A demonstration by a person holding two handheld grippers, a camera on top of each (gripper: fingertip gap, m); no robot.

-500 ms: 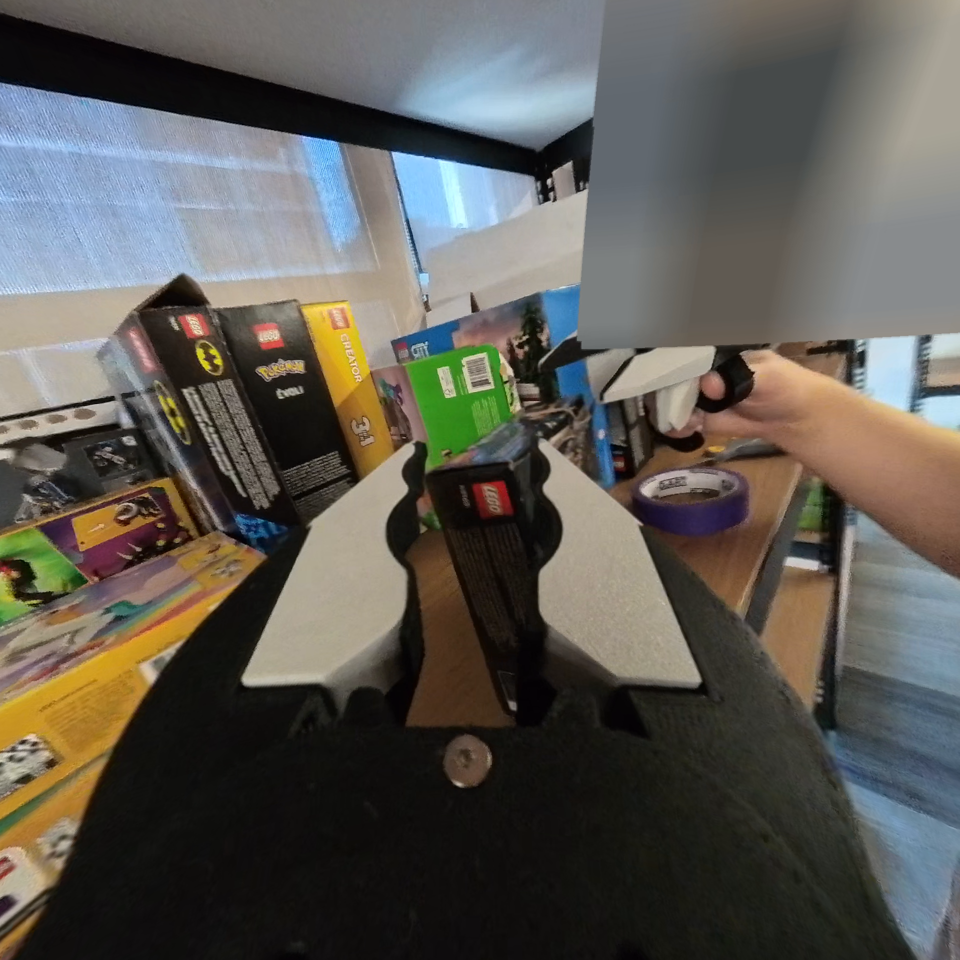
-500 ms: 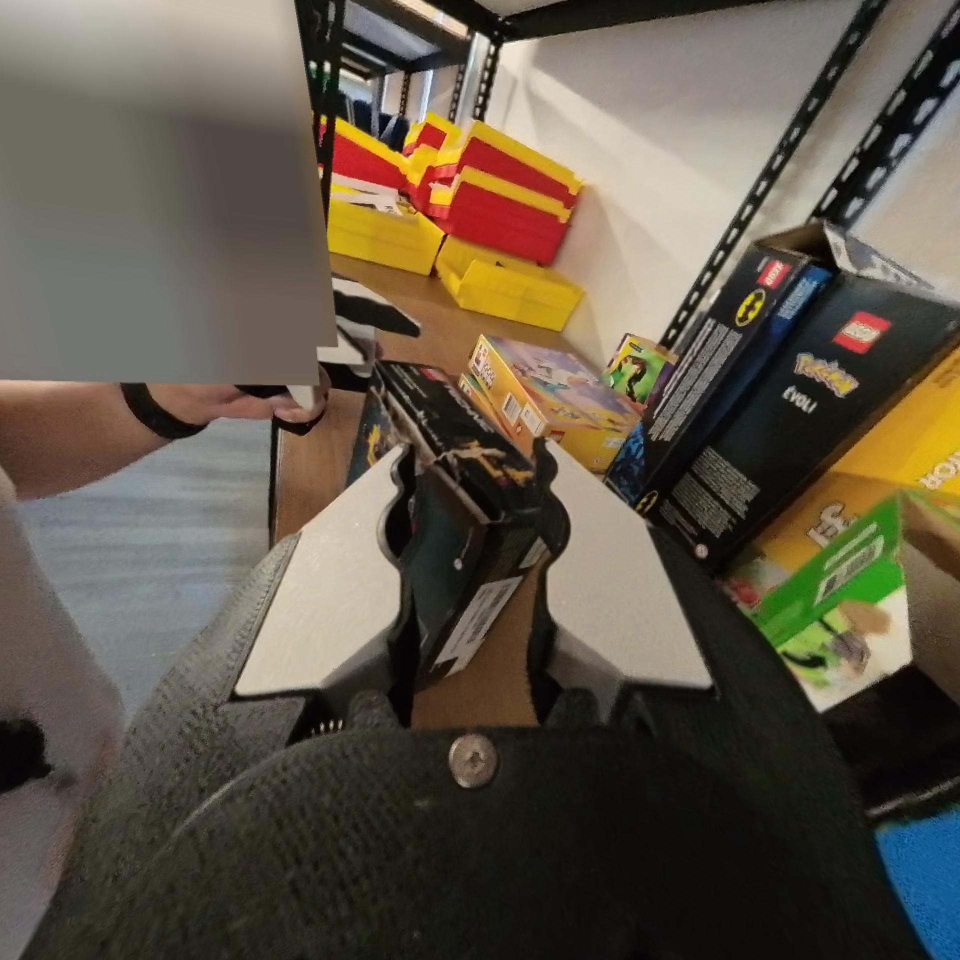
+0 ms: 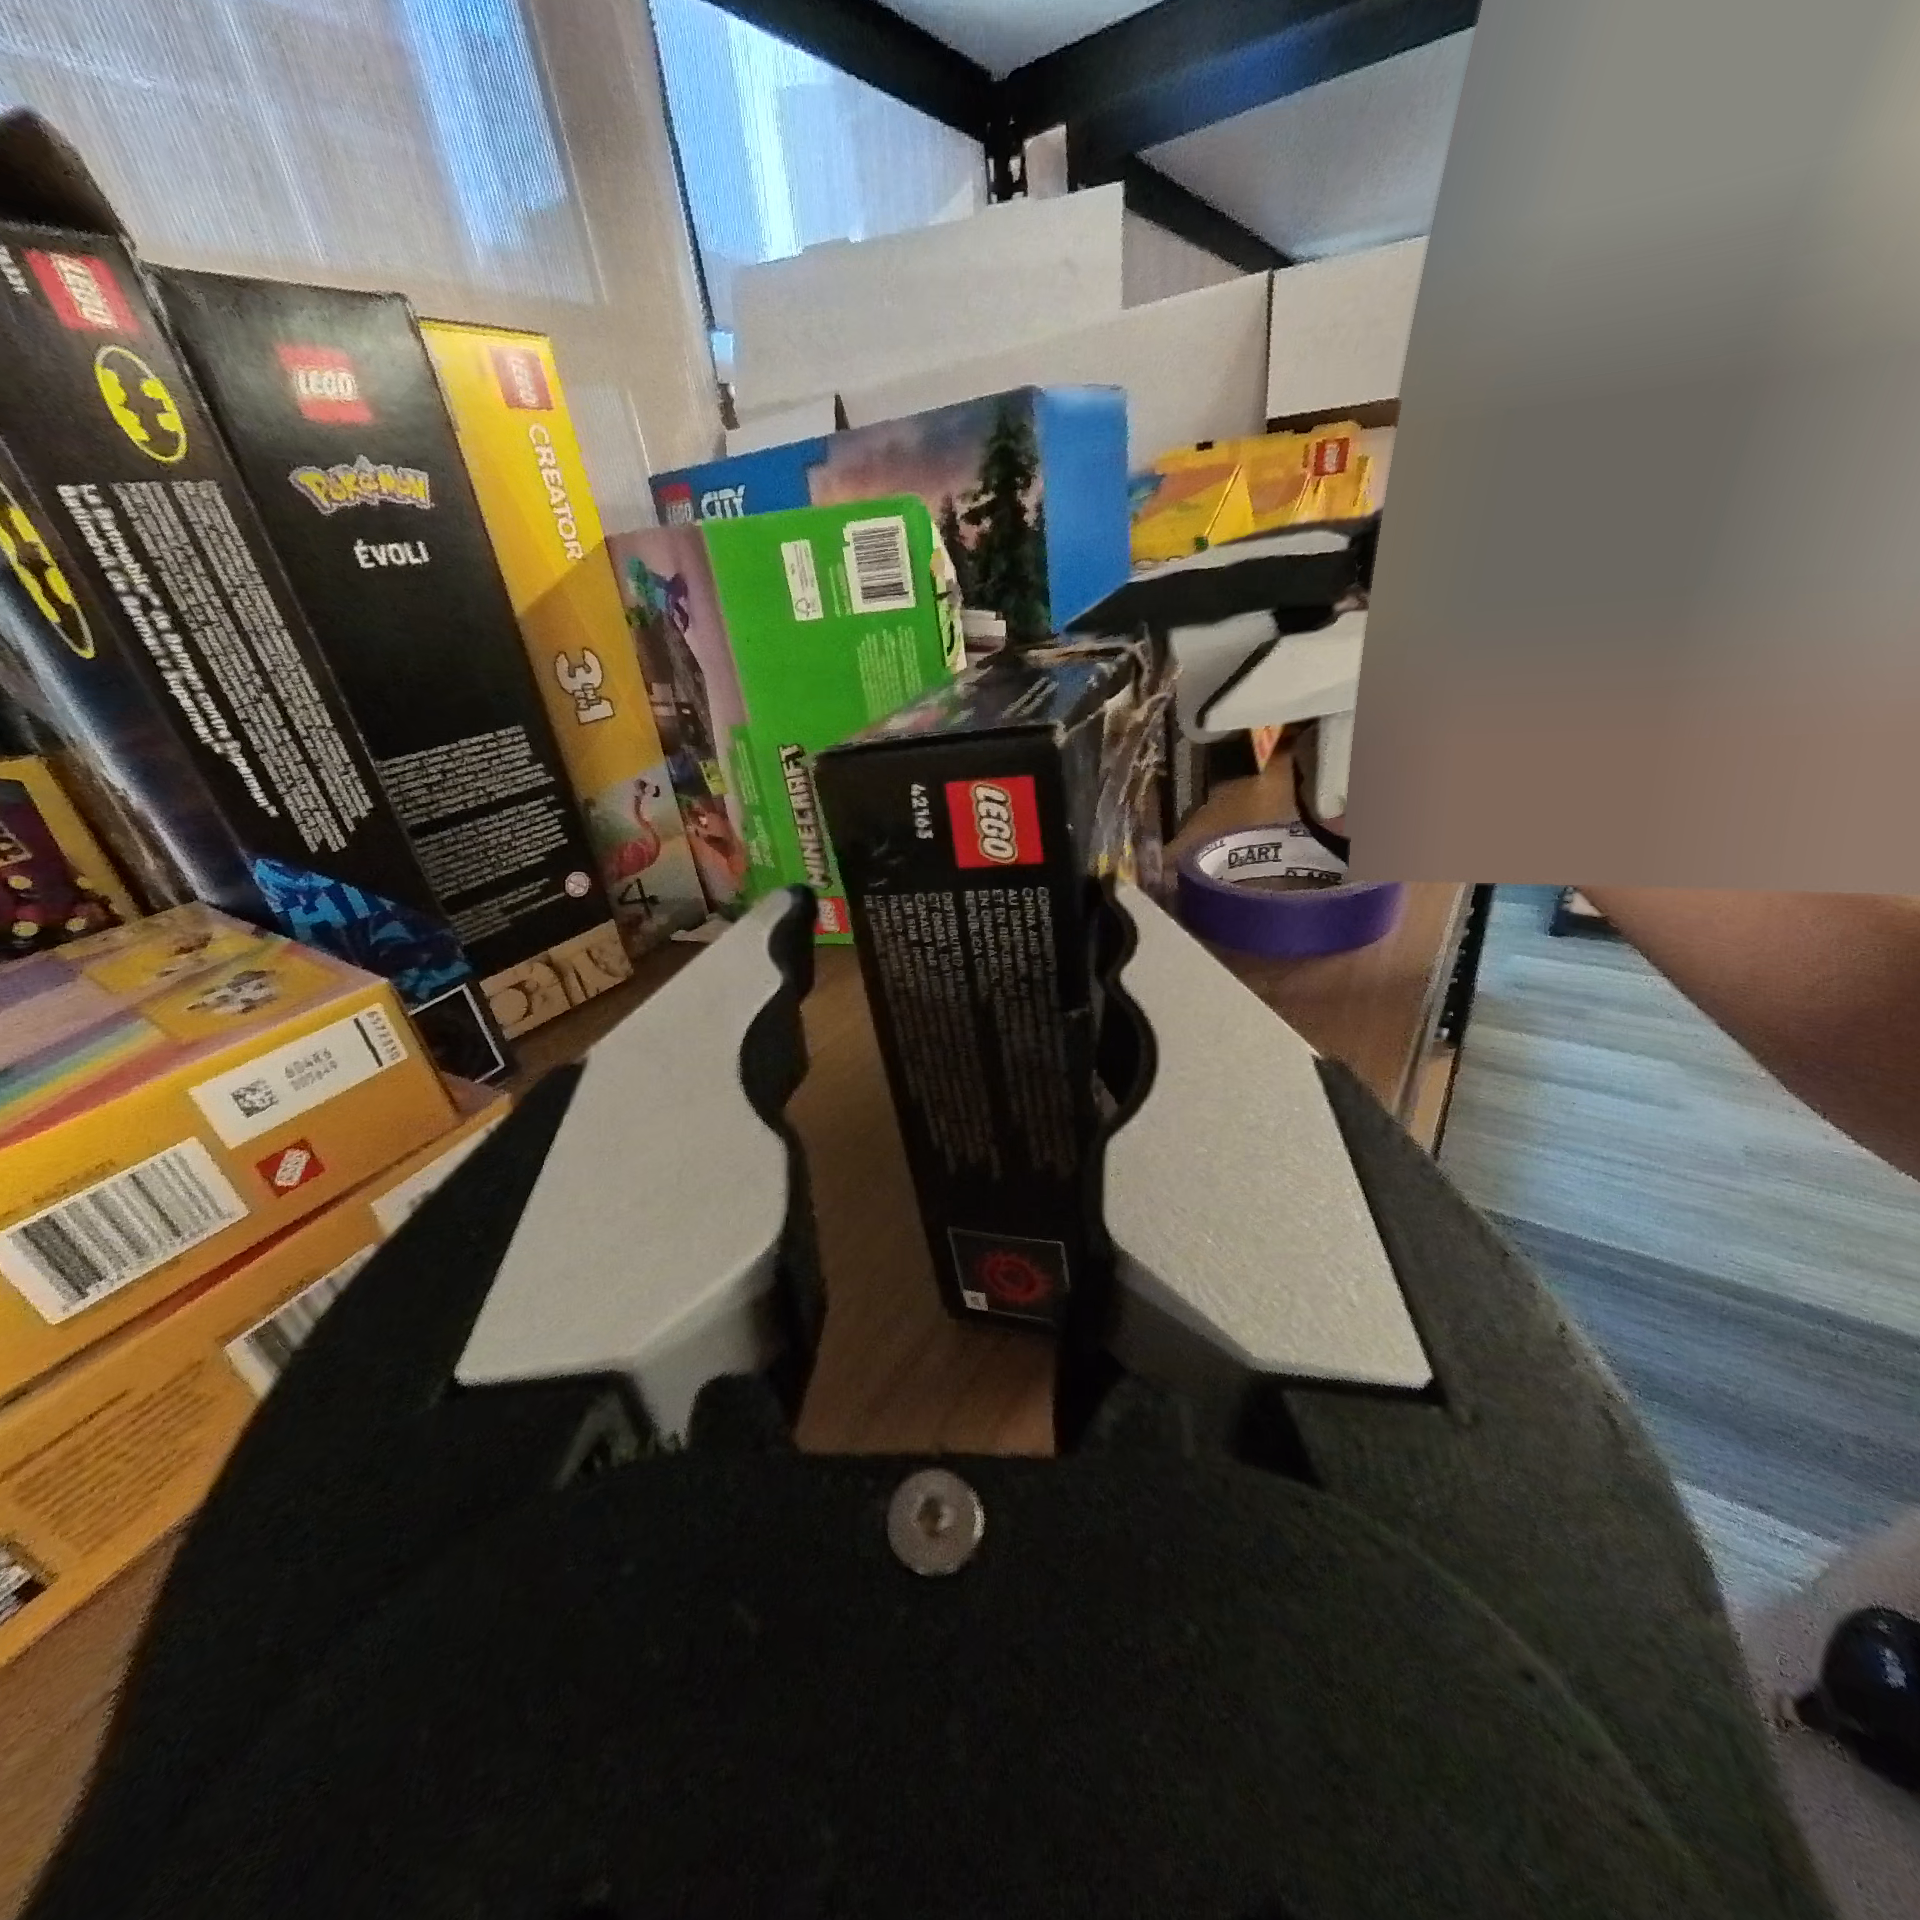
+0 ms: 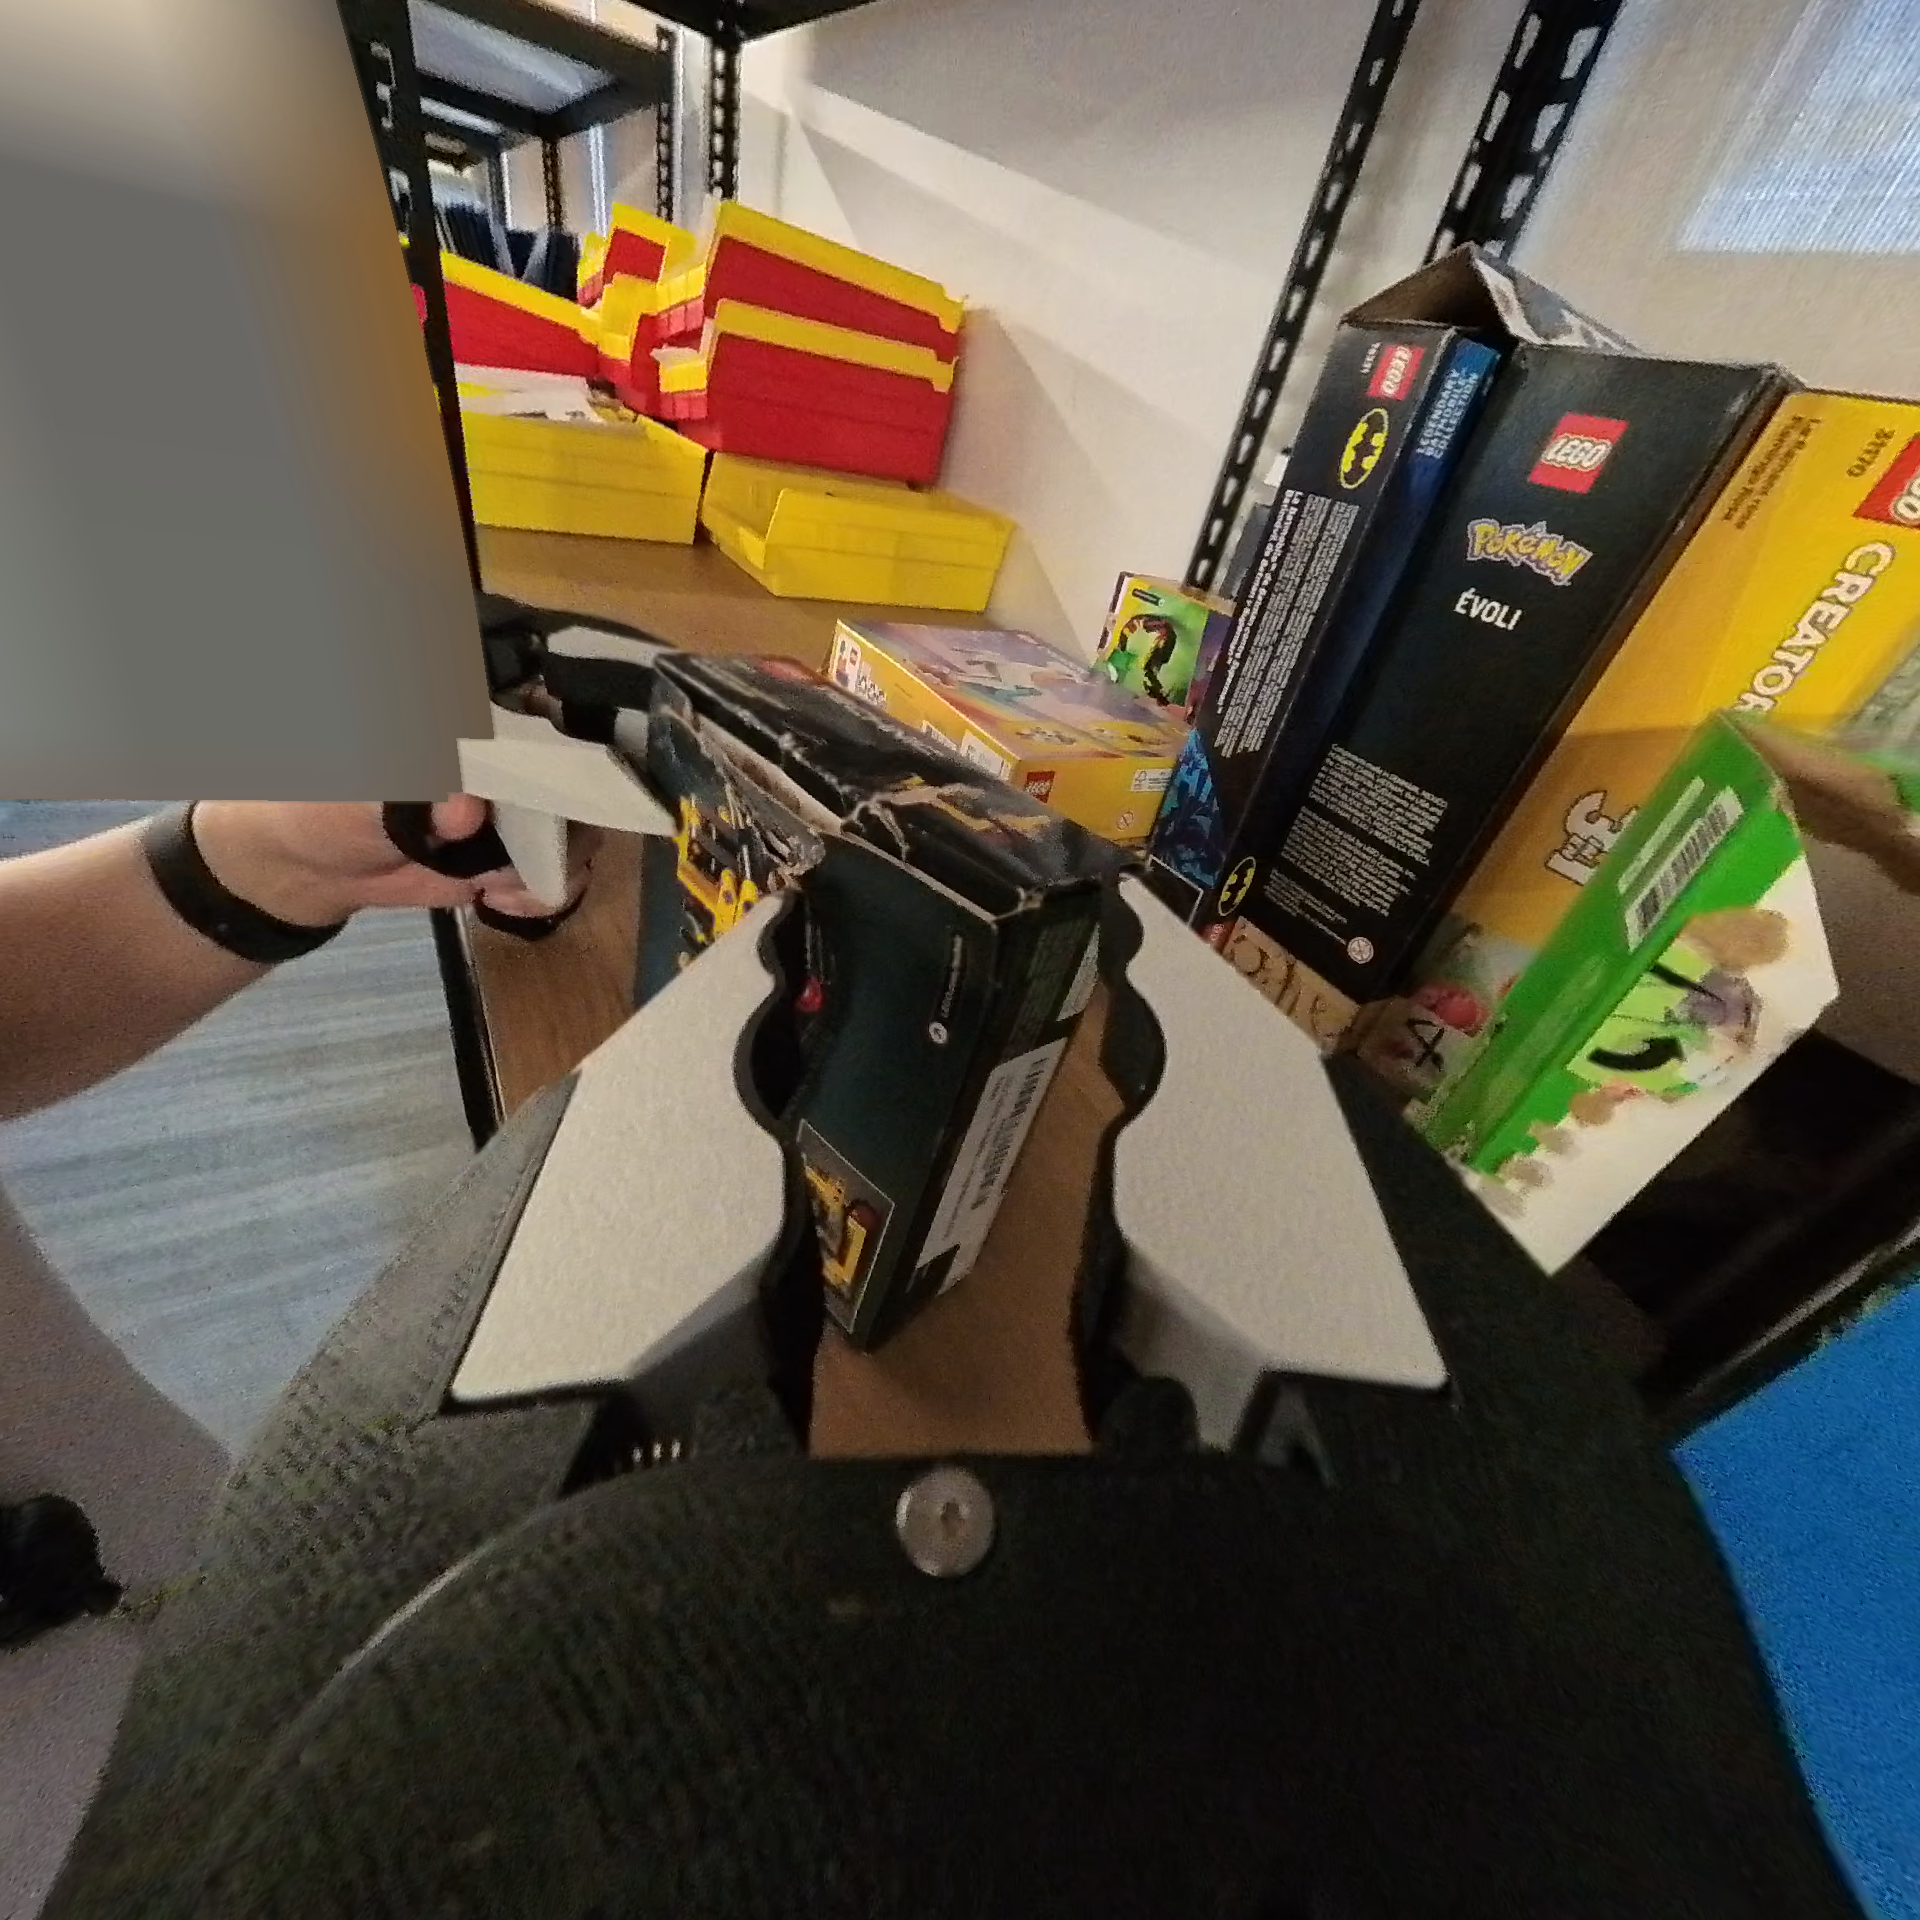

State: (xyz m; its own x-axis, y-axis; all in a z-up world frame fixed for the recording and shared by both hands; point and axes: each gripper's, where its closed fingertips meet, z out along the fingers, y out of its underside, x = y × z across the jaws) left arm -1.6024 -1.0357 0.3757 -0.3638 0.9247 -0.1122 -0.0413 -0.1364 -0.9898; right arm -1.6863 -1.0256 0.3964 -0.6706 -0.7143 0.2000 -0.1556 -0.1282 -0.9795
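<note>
A long black toy box [image 3: 966, 997] with a torn upper edge is held at both ends over the wooden shelf [image 3: 904, 1382]. My left gripper [image 3: 951, 904] is shut on its near end, with the box standing almost upright between the grey fingers. My right gripper [image 4: 951, 914] is shut on the other end of the same box [image 4: 914, 997], which leans to the left there. Each gripper also shows at the far end of the box in the other view: the right gripper [image 3: 1247, 644] and the left gripper [image 4: 582, 769], the latter held by a hand [image 4: 312, 862].
Tall black and yellow toy boxes [image 3: 395, 644] stand along the shelf back, with a green box [image 3: 831, 665] beside them. Flat yellow boxes [image 3: 187, 1091] lie at one side. A purple tape roll [image 3: 1288, 894] sits near the shelf edge. Yellow and red bins [image 4: 810, 416] are stacked farther off.
Both grippers have carried the black box closer to the standing boxes at the shelf back. The box now stands more upright in the left wrist view.
</note>
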